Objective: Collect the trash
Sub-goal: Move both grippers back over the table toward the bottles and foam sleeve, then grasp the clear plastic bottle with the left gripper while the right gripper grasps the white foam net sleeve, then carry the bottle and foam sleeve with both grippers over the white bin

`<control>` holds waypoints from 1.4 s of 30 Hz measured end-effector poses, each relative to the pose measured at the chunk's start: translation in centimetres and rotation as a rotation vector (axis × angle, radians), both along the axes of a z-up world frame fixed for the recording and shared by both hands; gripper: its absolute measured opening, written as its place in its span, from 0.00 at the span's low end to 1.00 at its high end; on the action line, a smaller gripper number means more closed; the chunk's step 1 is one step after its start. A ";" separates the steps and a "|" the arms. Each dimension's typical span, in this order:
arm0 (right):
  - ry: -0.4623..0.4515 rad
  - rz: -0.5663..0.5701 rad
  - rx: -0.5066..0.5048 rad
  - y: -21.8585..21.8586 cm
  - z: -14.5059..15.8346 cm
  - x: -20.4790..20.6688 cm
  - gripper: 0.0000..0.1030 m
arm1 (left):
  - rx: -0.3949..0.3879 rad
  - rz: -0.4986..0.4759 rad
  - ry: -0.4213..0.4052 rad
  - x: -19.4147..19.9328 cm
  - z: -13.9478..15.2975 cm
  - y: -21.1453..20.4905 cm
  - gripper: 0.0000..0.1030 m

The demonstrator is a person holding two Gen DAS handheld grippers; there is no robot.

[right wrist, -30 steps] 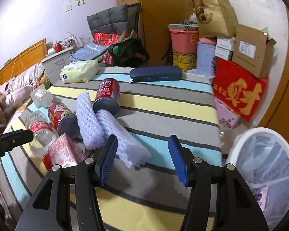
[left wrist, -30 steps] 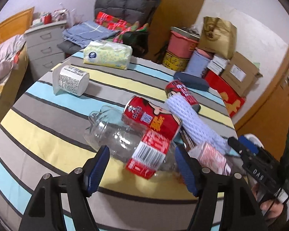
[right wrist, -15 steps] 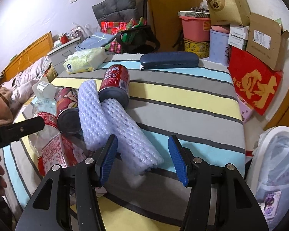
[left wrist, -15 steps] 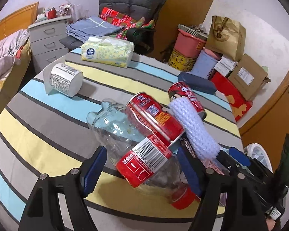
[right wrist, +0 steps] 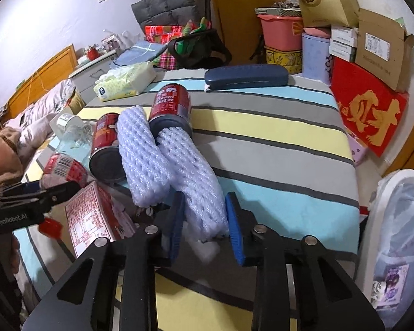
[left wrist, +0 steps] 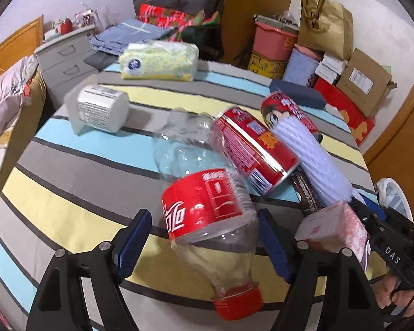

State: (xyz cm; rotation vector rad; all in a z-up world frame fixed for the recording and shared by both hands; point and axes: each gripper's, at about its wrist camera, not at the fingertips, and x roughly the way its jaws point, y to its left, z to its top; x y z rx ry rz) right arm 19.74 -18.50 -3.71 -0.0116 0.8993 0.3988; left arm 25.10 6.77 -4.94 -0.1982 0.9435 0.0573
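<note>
A crushed clear plastic bottle (left wrist: 204, 209) with a red label and red cap lies on the striped table, cap end toward me. My left gripper (left wrist: 198, 237) straddles it with its jaws opening. The right pad is at the bottle and the left pad stands clear of it. Behind it lie two red cans (left wrist: 251, 151) (left wrist: 287, 107) and a small carton (left wrist: 334, 229). My right gripper (right wrist: 205, 220) is closing, and its blue pads press on the near end of a white foam net sleeve (right wrist: 196, 176). A second foam sleeve (right wrist: 140, 160) lies beside it.
A white-lined bin (right wrist: 400, 220) stands off the table's right edge. At the far end of the striped tablecloth (right wrist: 262, 138) are a blue case (right wrist: 245, 75), a tissue pack (left wrist: 157, 60) and a tipped white tub (left wrist: 102, 107). Boxes and a bed ring the table.
The right jaws have closed from wide apart onto the foam sleeve. The left gripper has come in lower around the bottle, which has rolled from its barcode side to its logo.
</note>
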 end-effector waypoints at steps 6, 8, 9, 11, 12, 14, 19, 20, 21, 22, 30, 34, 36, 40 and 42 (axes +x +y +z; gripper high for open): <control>0.002 -0.087 -0.068 -0.5 0.3 -0.5 0.28 | 0.019 0.007 -0.015 0.0 0.3 0.8 0.75; 0.005 -0.092 -0.070 -0.8 0.4 -0.6 0.30 | 0.046 0.007 -0.026 0.2 0.5 0.9 0.75; 0.010 -0.084 -0.072 -0.8 0.4 -0.5 0.34 | 0.040 0.006 -0.018 0.6 0.4 1.2 0.75; 0.018 -0.070 -0.120 -0.4 0.3 -0.4 0.39 | 0.034 0.019 -0.017 0.7 0.4 1.6 0.75; -0.001 -0.059 -0.152 -0.1 0.3 -0.3 0.43 | 0.043 0.021 -0.027 0.7 0.6 1.6 0.75; -0.018 -0.031 -0.176 0.3 0.3 -0.2 0.52 | 0.039 0.009 -0.025 1.0 0.7 1.7 0.75; 0.022 -0.029 -0.131 0.2 -0.4 1.7 0.53 | -0.024 0.015 -0.002 1.9 0.1 2.4 0.75; 0.027 -0.036 -0.133 0.3 -0.6 1.8 0.53 | -0.041 0.020 0.010 2.1 -0.2 2.6 0.75; 0.038 -0.039 -0.137 0.2 -0.9 2.0 0.53 | -0.044 0.024 0.012 2.1 -0.4 2.7 0.75; 0.040 -0.044 -0.140 0.3 -1.0 2.0 0.53 | -0.041 0.023 0.006 2.1 -0.4 2.7 0.75; 0.023 -0.058 -0.080 0.1 -0.9 1.4 0.32 | -0.057 0.001 -0.007 2.4 -0.7 2.2 0.63; 0.010 -0.066 -0.064 0.0 -0.8 1.0 0.25 | -0.050 -0.005 -0.018 1.9 -0.6 1.8 0.63; -0.002 -0.078 -0.055 -0.2 -0.6 0.8 0.24 | -0.054 -0.016 -0.021 1.6 -0.5 1.5 0.63; -0.014 -0.096 -0.031 -0.7 -0.1 0.3 0.23 | -0.054 -0.032 -0.038 0.6 0.2 0.9 0.63; -0.024 -0.104 -0.017 -0.9 0.2 -0.1 0.23 | -0.055 -0.037 -0.050 0.1 0.7 0.6 0.63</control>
